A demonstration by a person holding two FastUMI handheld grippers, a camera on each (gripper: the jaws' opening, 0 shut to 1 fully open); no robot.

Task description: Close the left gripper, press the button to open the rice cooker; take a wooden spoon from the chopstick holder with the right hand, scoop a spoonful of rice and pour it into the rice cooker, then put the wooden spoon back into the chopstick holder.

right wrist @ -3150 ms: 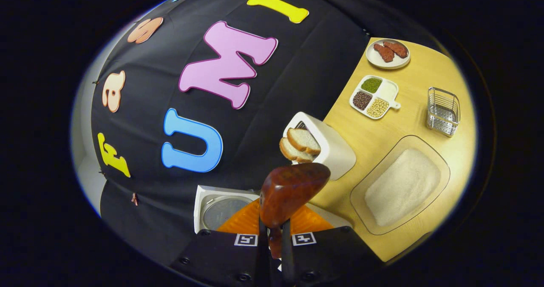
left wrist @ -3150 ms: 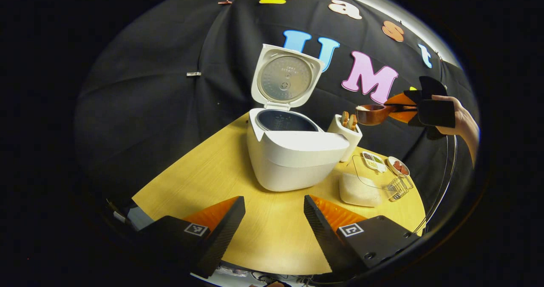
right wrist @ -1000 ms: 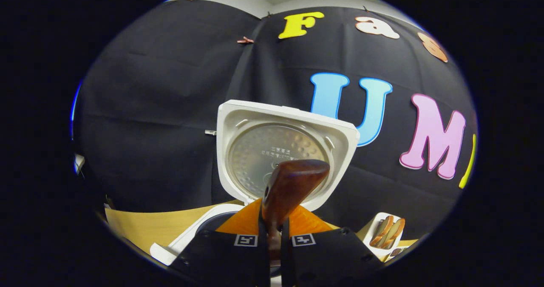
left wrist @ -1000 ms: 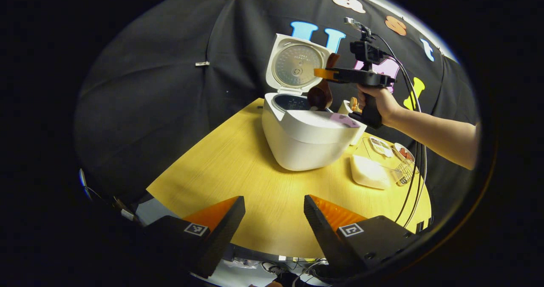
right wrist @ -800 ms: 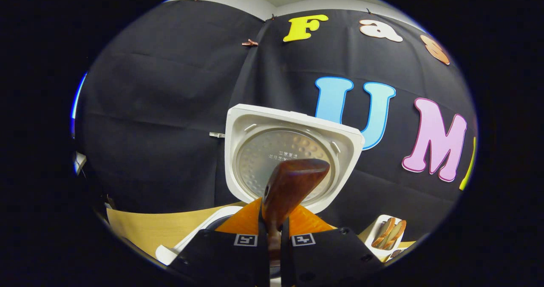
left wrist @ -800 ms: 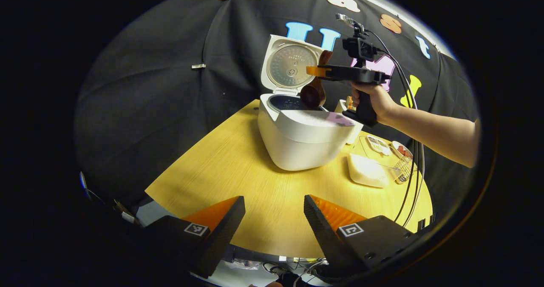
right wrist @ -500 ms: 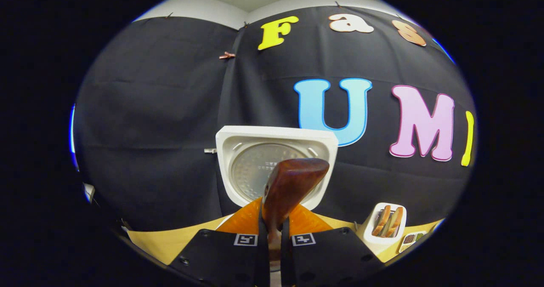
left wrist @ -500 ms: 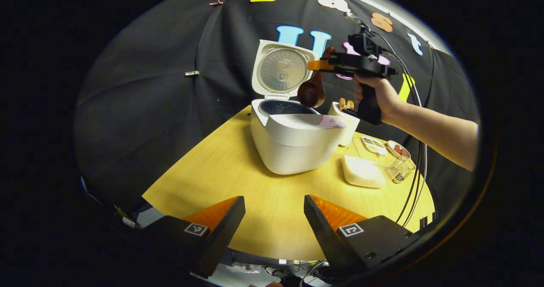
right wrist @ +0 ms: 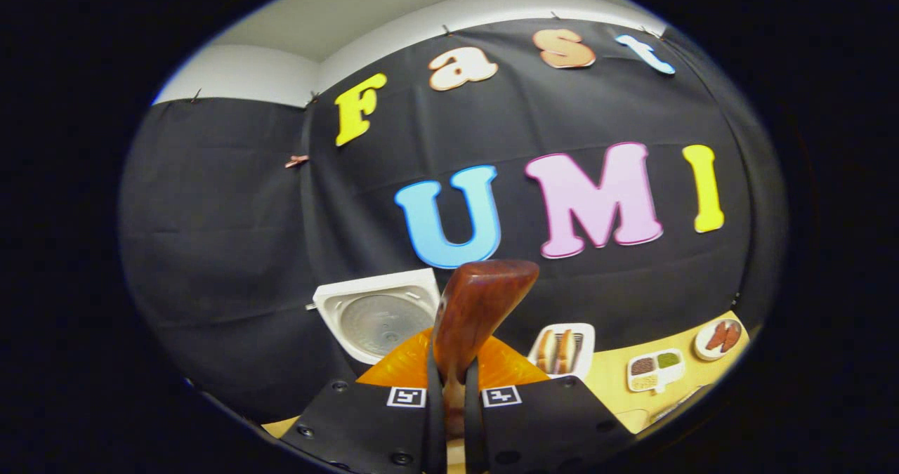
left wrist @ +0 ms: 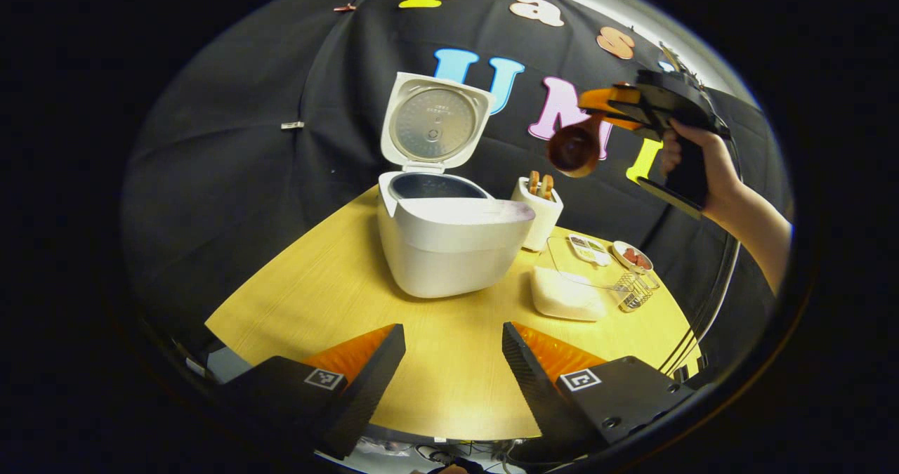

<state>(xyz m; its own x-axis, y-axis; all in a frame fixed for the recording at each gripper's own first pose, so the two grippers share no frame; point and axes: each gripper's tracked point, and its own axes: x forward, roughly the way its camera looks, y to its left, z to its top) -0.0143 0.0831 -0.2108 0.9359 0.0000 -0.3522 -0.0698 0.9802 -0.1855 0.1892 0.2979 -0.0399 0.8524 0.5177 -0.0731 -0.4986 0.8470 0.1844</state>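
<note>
The white rice cooker (left wrist: 449,242) stands mid-table with its lid (left wrist: 435,123) raised upright. To its right is the white chopstick holder (left wrist: 537,211), with wooden utensil ends sticking out of it. A hand holds my right gripper (left wrist: 605,102) high above and to the right of the holder, shut on the handle of the wooden spoon (left wrist: 574,149), whose bowl hangs down to the left. In the right gripper view the spoon (right wrist: 477,305) rises from between the shut fingers of my right gripper (right wrist: 449,390), with the cooker lid (right wrist: 372,316) and the holder (right wrist: 562,351) low behind it. My left gripper (left wrist: 453,361) is open over the table's near edge.
A glass tray of white rice (left wrist: 565,295) lies right of the cooker. Behind it are a small wire basket (left wrist: 632,293), a divided dish of grains (right wrist: 653,369) and a small plate of food (right wrist: 716,337). The person's forearm (left wrist: 758,228) reaches in from the right.
My right gripper has carried the spoon up and rightwards, from over the open cooker pot to above the holder. The left gripper stays open near the table's front.
</note>
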